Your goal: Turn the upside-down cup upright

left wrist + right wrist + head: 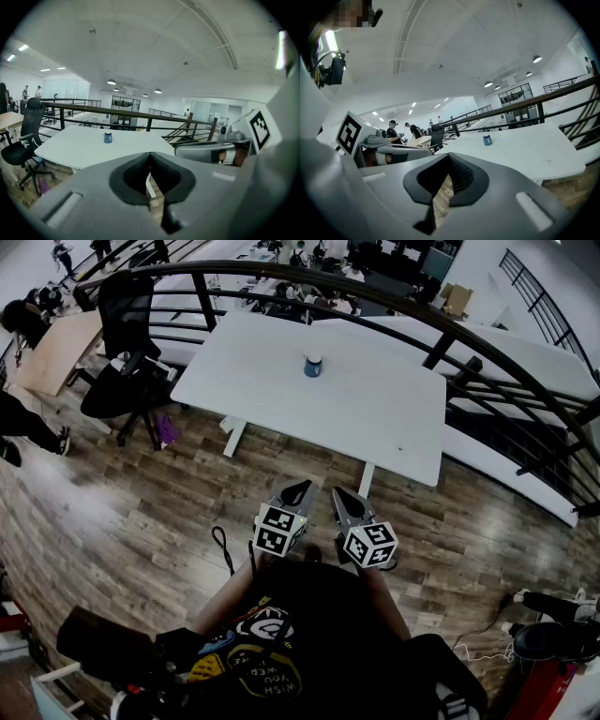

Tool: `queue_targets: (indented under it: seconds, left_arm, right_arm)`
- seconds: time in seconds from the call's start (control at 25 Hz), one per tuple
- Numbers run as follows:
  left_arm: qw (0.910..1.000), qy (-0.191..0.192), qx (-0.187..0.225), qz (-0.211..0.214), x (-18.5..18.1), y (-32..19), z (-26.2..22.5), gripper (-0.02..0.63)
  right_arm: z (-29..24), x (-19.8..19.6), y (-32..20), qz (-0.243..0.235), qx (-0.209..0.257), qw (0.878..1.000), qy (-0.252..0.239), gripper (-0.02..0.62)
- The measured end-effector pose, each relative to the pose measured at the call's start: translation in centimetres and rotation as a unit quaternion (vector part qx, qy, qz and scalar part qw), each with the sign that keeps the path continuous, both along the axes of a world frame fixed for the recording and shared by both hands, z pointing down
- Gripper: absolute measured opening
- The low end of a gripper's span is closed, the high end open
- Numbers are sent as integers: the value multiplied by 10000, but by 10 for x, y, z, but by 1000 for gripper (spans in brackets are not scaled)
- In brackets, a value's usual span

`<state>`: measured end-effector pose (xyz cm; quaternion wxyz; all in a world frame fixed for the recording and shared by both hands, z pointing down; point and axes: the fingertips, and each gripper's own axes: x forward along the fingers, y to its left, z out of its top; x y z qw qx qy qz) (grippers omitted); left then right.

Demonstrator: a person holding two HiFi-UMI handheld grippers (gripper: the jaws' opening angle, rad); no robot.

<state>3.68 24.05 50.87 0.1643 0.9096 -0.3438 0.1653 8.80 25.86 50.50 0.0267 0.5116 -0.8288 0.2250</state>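
Observation:
A small blue cup [313,366] with a white top stands far off on the white table [375,418], towards its far side. The cup [108,137] shows small in the left gripper view, and the cup [487,139] likewise in the right gripper view. I hold both grippers close to my body, over the wooden floor and well short of the table. The left gripper [302,487] is shut and holds nothing. The right gripper [339,494] is shut and empty too. In each gripper view the jaws meet with nothing between them.
A dark railing [394,301] curves round the far side of the table. A black office chair [127,381] stands at the table's left end. People sit and stand at desks beyond the railing. A red machine [553,662] is at lower right.

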Motion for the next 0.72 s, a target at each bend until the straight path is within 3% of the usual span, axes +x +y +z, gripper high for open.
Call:
queue_targets:
  seconds: [0.72]
  left_arm:
    - [9999, -13, -85, -60, 16, -2, 8, 6]
  right_arm:
    - [10, 21, -2, 4, -75, 10000, -57, 0]
